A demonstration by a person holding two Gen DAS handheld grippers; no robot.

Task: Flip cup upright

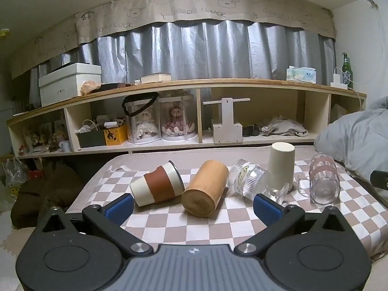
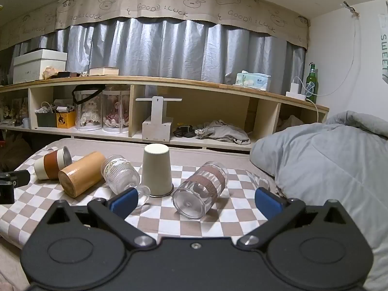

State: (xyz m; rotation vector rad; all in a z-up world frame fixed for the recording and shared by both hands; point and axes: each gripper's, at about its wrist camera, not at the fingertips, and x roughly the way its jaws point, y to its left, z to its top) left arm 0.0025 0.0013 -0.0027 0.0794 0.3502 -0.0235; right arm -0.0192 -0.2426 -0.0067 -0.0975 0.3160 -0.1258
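Note:
Several cups sit on a checkered cloth (image 1: 218,228). From left: a white cup with a brown sleeve (image 1: 156,186) on its side, a wooden cup (image 1: 205,191) on its side, a ribbed clear goblet (image 1: 247,179) on its side, a cream cup (image 1: 281,167) standing upside down, and a clear pink-banded cup (image 1: 323,178) on its side. My left gripper (image 1: 194,208) is open, just short of the wooden cup. My right gripper (image 2: 196,200) is open, with the banded cup (image 2: 200,189) between its blue pads. The cream cup (image 2: 157,169) stands behind it to the left.
A grey duvet (image 2: 327,160) lies to the right of the cloth. A long low shelf (image 2: 169,82) with boxes, doll cases and clothes runs behind, under grey curtains. The left gripper's tip (image 2: 14,179) shows at the left edge of the right wrist view.

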